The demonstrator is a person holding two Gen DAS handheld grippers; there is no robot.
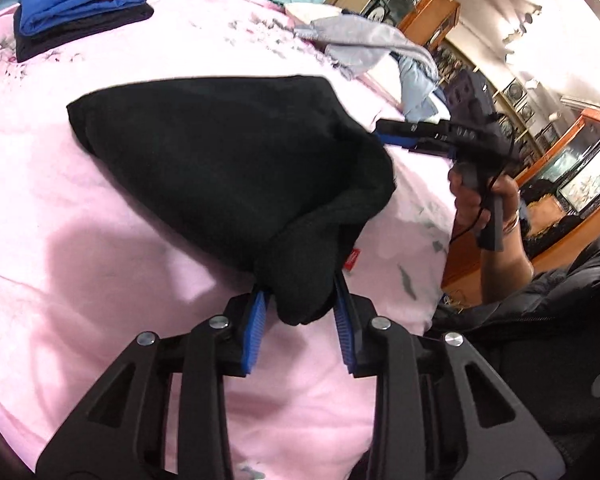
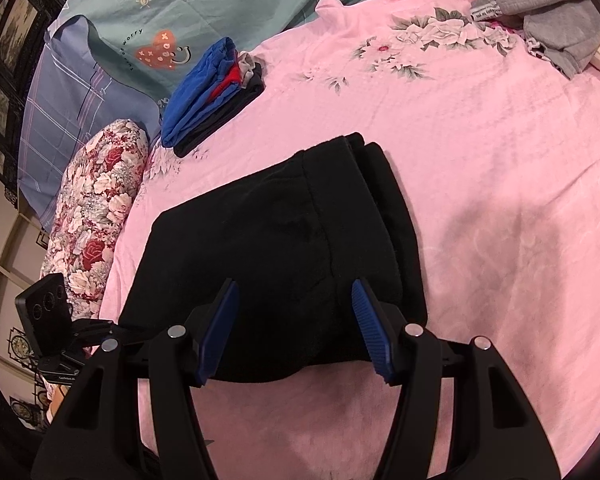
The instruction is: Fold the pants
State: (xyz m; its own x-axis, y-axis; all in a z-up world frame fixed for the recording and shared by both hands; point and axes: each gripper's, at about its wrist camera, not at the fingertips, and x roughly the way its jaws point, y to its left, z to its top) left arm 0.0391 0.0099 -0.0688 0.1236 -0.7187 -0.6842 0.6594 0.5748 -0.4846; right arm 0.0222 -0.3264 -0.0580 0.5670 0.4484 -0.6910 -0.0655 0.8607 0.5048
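Note:
Black pants (image 1: pixel 228 160) lie folded into a thick bundle on the pink bedspread (image 1: pixel 60 220). My left gripper (image 1: pixel 300 292) holds a bunched corner of the pants between its blue pads, lifted slightly off the bed. In the right wrist view the pants (image 2: pixel 284 240) lie flat in front of my right gripper (image 2: pixel 296 292), whose jaws stand wide apart over the near edge of the bundle, gripping nothing. The right gripper also shows in the left wrist view (image 1: pixel 396 136), at the far side of the pants.
A stack of folded clothes, blue on top (image 2: pixel 208 92), sits at the far side of the bed. Grey garments (image 2: pixel 548 28) lie at the bed's far right. A floral pillow (image 2: pixel 96 216) lies at the left edge. Wooden furniture (image 1: pixel 432 12) stands beyond the bed.

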